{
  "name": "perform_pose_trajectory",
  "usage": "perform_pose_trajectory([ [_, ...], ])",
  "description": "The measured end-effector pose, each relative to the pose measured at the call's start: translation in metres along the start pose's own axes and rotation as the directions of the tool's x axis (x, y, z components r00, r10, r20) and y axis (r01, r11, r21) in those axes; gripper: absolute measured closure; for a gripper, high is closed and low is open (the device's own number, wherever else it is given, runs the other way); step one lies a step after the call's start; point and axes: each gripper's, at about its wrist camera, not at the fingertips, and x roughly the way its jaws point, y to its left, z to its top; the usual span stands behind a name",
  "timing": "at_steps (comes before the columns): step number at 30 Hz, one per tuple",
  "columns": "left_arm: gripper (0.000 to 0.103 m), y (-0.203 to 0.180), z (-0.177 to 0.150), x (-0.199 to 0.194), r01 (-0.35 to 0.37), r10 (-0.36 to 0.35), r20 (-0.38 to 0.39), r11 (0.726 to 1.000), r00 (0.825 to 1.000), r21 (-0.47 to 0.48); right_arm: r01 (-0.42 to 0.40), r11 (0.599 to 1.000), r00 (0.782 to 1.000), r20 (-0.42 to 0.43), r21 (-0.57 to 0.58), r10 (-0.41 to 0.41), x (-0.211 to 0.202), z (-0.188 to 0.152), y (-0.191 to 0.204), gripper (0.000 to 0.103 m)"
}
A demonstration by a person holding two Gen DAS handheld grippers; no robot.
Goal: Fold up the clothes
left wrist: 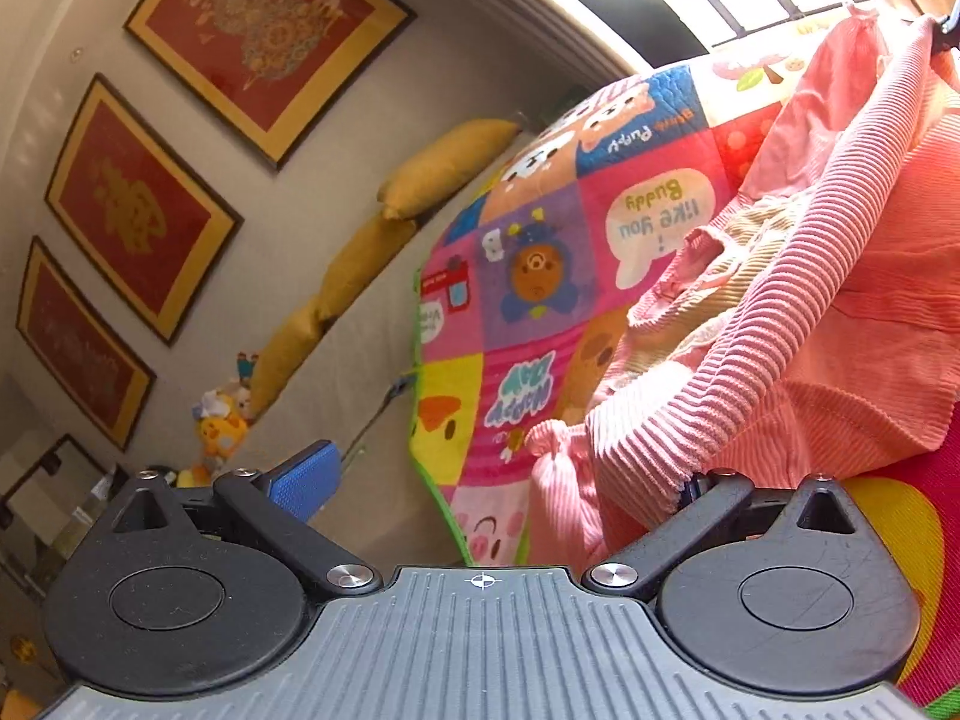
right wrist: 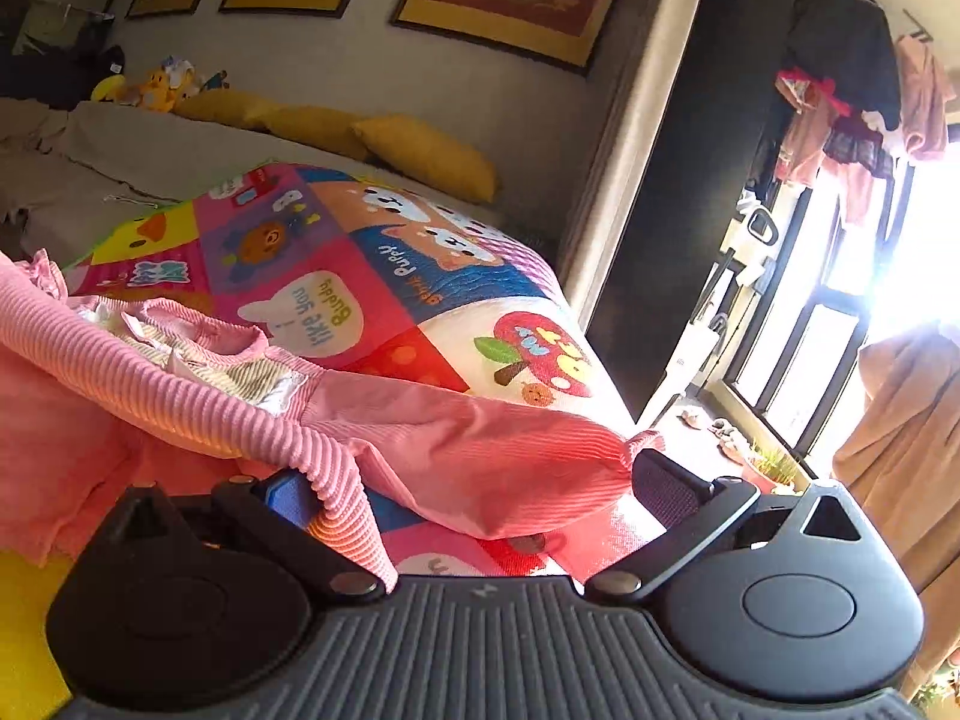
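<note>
We see a bright patchwork play mat [right wrist: 384, 294] spread out, with a soft quilted feel and a thin green edge. It is made of squares in pink, purple, yellow, orange and blue. One square has a white speech bubble that says "I like you Buddy!". A blue square with a bear says "Puppy". Another pink square has puffy blue letters that we cannot read. There is a yellow duck square at the mat's far corner and a tree with round fruit near its window-side edge.

On the mat lies a pink ribbed garment [right wrist: 456, 450]. Its cloth has raised lines like corduroy, and a thick ribbed band runs across it. Inside the opening we see a pale striped lining with a white tag. The garment sits near the mat's near edge, partly lifted off it.

Our left gripper [left wrist: 498, 480] has its fingers wide apart. One blue bumpy pad [left wrist: 312, 480] is bare, and the other side is hidden under the pink cloth [left wrist: 810, 312], so we cannot tell if it pinches anything.

Our right gripper [right wrist: 474, 492] is also spread wide. The ribbed band drapes over its blue finger [right wrist: 288, 501], and the garment's smooth corner touches the dark finger on the other side.

Behind the mat are yellow cushions [right wrist: 420, 153], a yellow stuffed toy [left wrist: 222, 426] and red pictures in gold frames [left wrist: 270, 36] on the wall.
</note>
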Motion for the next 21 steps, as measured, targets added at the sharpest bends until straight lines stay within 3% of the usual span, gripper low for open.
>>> perform_pose_trajectory([
  [6,0.000,-0.015,-0.029,0.023,0.103,-0.115,-0.127,0.990,0.985,-0.100,0.019,0.996,1.000,-0.013,0.090,-0.018,0.006,-0.001,-0.016,0.000],
  [9,0.000,-0.002,-0.029,0.021,0.076,-0.087,-0.123,0.993,0.989,-0.085,0.014,0.991,1.000,0.012,0.133,-0.016,0.003,0.008,-0.026,0.000],
  [14,0.000,0.042,-0.003,-0.008,0.155,-0.152,0.029,0.973,0.988,-0.170,-0.060,0.936,0.988,0.157,0.346,0.006,-0.022,0.047,-0.082,0.000],
  [17,0.000,0.057,0.012,0.005,0.239,-0.223,0.103,0.951,0.969,-0.196,-0.098,0.908,0.990,0.134,0.409,0.046,0.004,0.069,-0.099,0.000],
  [19,0.000,0.061,0.017,0.040,0.341,-0.336,0.066,0.902,0.940,-0.265,-0.094,0.898,0.995,0.019,0.431,0.095,0.045,0.073,-0.102,0.000],
  [21,0.000,0.063,0.012,0.085,0.411,-0.457,-0.019,0.815,0.889,-0.409,-0.092,0.870,0.983,-0.095,0.484,0.157,0.085,0.065,-0.098,0.000],
])
